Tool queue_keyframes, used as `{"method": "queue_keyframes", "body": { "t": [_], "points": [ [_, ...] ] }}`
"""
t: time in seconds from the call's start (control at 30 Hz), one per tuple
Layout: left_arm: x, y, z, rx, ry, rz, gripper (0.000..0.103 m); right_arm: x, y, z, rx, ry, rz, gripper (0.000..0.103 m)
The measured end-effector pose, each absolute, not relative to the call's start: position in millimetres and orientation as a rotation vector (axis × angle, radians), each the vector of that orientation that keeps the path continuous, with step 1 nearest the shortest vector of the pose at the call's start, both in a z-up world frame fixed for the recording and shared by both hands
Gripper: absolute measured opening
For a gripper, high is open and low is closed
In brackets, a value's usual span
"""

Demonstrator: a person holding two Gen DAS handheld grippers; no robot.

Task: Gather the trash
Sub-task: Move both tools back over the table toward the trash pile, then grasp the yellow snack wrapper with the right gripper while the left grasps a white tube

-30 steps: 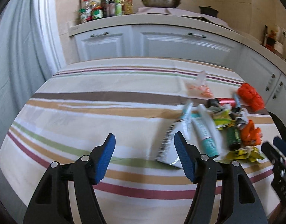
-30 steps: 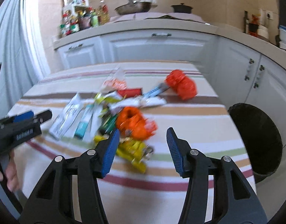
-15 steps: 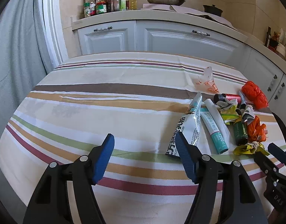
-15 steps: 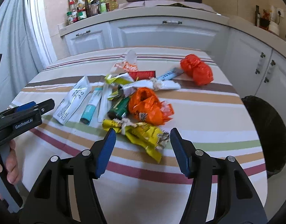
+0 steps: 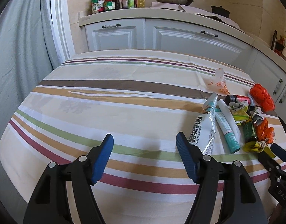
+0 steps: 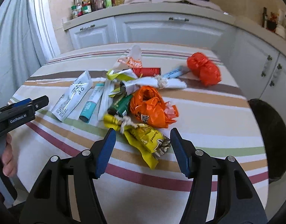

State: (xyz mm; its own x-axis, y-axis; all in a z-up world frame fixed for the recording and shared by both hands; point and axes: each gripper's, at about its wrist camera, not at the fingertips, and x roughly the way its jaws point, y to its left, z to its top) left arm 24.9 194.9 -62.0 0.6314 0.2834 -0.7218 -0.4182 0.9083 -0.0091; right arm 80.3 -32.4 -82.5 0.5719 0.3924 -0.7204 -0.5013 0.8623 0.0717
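Right tongs spread above yellow knotted wrapper on striped desk; left tongs spread, empty, beside white pouch.

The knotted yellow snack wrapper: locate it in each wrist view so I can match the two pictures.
Left wrist: the yellow wrapper lies at the far right edge, nearest piece of the trash pile, just ahead of the right gripper's tip.
Right wrist: the same wrapper lies at centre, on the striped tablecloth between the open right gripper fingers.
Shared landmark: the dark green bottle touching the wrapper's knotted end.
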Motion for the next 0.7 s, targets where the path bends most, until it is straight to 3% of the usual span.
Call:
{"method": "queue_keyframes", "body": {
  "t": [0.33,0.37,0.43,0.7],
  "points": [
    [26,197,-66,-0.186,0.801,0.404,0.068,63,-20,-84,-0.183,0.813,0.595,0.055],
    [26,197,-66,-0.185,0.802,0.404,0.068,65,-20,-84,-0.180,0.814,0.591,0.052],
    [25,196,-66,-0.181,0.801,0.405,0.068,68,-19,-85,-0.181,0.820,0.587,0.033],
    [26,194,-67,-0.172,0.801,0.396,0.068,65,-13,-85,-0.230,0.801,0.601,0.011]
  ]
}}
